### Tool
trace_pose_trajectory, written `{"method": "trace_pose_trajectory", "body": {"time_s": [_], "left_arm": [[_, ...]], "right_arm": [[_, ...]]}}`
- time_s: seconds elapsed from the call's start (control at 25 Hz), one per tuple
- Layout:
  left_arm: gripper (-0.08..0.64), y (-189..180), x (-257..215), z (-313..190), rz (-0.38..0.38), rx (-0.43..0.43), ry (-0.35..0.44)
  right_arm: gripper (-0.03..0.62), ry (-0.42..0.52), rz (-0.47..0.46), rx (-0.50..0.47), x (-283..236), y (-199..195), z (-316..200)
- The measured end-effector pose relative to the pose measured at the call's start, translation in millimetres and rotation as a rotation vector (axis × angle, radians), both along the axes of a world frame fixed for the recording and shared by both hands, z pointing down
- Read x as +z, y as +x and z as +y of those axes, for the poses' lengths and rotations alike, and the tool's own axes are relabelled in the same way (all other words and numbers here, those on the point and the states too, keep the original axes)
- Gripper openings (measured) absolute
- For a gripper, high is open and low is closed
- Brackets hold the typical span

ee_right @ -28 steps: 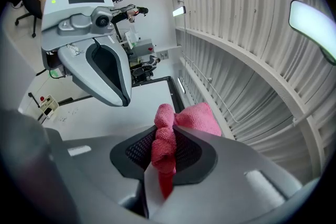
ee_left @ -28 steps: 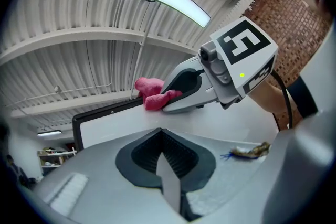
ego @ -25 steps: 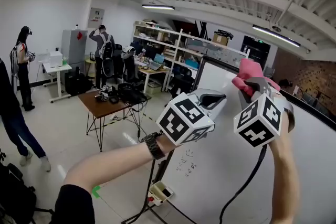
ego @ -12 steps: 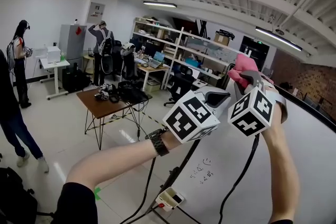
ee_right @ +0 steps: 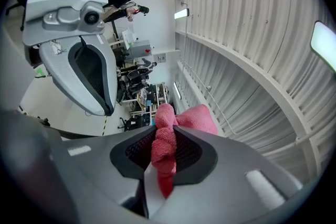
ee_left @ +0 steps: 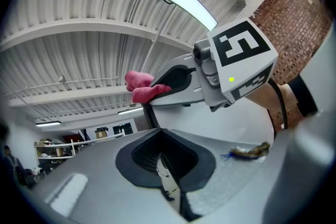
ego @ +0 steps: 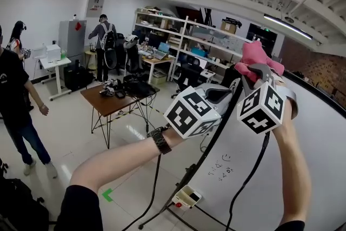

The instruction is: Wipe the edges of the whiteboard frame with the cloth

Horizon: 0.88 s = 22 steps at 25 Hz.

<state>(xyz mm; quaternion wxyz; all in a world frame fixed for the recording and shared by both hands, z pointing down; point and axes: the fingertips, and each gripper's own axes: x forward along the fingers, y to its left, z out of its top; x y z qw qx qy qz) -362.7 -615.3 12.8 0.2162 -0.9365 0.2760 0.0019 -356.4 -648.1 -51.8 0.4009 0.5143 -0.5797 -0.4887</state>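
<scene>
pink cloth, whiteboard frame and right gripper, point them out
pink cloth [ego: 258,60]: head view, bunched top above the jaws
whiteboard frame [ego: 204,149]: head view, dark left edge
right gripper [ee_right: 164,147]: right gripper view, midway between its jaws

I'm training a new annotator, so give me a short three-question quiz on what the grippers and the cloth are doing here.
1. True or false: the left gripper holds the cloth.
2. The cloth is: A blue, B pink, C white.
3. Fill in: the right gripper is shut on the ____.
Key: 1 false; 2 B; 3 cloth.
</scene>
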Motion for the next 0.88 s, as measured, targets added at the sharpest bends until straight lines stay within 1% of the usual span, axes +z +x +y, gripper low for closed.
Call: {"method": "trace_pose_trajectory", "body": {"time_s": [0.08, 0.32, 0.4, 0.52, 0.6, 0.68, 0.88], "left_arm": [[0.002, -5, 10, -10, -0.001, -0.001, -0.019], [0.002, -13, 28, -33, 0.031, -0.028, -0.065], [0.002, -15, 35, -35, 0.034, -0.041, -0.082], [0.002, -19, 60, -31, 0.023, -0.055, -0.108], [0.002, -24, 79, -27, 0.013, -0.077, -0.115], [0.002, -26, 98, -24, 0.01, -0.102, -0.12], [0.002, -31, 144, -19, -0.004, -0.14, -0.142]], "right_arm": [[0.078, -0.022, -0.056, -0.04, 11, -6, -3], [0.078, -0.093, -0.292, -0.165, 57, -35, -11], [0.077, -0.097, -0.357, -0.185, 71, -39, -10], [0.077, -0.111, -0.452, -0.204, 95, -40, -8], [0.077, -0.124, -0.499, -0.219, 113, -44, -6], [0.077, -0.131, -0.527, -0.228, 132, -45, -4], [0.075, -0.18, -0.617, -0.218, 180, -44, -3]]}}
